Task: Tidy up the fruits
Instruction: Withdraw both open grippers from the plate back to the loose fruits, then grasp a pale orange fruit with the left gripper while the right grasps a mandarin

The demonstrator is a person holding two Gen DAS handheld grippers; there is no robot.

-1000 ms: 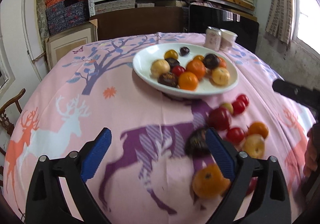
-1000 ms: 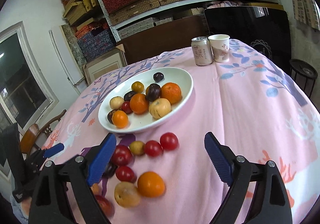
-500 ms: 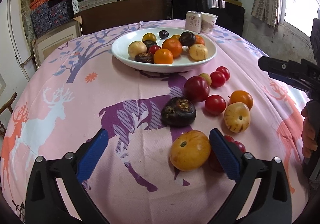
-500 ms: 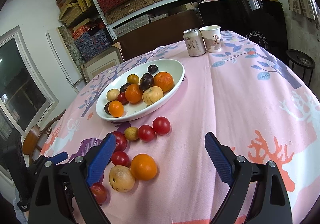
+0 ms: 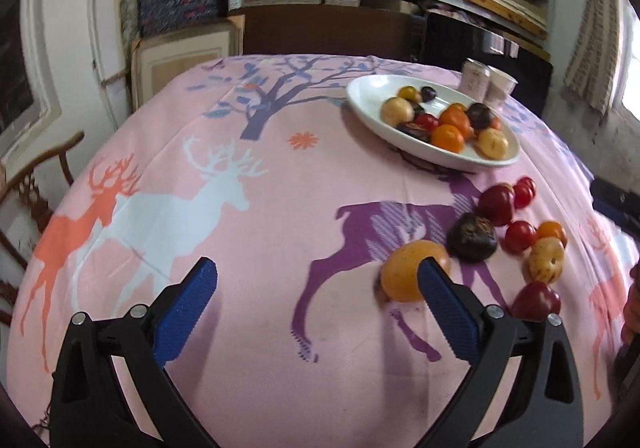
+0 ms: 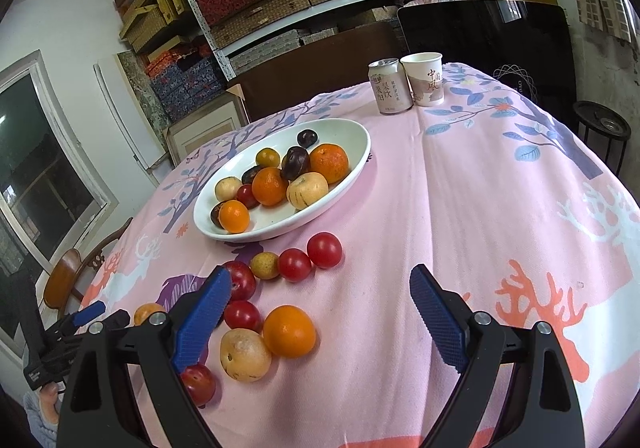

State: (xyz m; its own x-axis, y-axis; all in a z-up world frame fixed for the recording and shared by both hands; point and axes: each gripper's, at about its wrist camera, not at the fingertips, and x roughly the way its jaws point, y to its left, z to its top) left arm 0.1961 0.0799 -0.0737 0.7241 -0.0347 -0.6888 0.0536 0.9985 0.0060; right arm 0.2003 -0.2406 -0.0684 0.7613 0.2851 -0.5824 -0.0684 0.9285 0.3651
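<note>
A white oval bowl (image 6: pixel 360 154) (image 5: pixel 360 98) holds several oranges, dark plums and pale yellow fruits. Loose fruit lies on the pink cloth in front of it: red tomatoes (image 6: pixel 324 249), a red plum (image 6: pixel 242 282), an orange (image 6: pixel 289 331) and a pale yellow fruit (image 6: pixel 245 354). My right gripper (image 6: pixel 320 282) stands open just right of this group, with only cloth between its fingers. My left gripper (image 5: pixel 316 276) is open over bare cloth. A yellow-orange fruit (image 5: pixel 404 272) sits beside its right finger, and a dark wrinkled fruit (image 5: pixel 472 236) lies just beyond. The left gripper (image 6: pixel 86 318) also shows at the far left of the right wrist view.
A drink can (image 6: pixel 390 86) and a paper cup (image 6: pixel 426 78) stand at the table's far edge. A wooden chair (image 6: pixel 68 280) stands at the left of the table. Shelves with boxes fill the back wall. The deer-print cloth (image 5: pixel 200 200) covers the round table.
The left wrist view has swung left. The yellow-orange fruit, half a second ago between the left fingers, now sits by the right finger. The right gripper has hardly moved.
</note>
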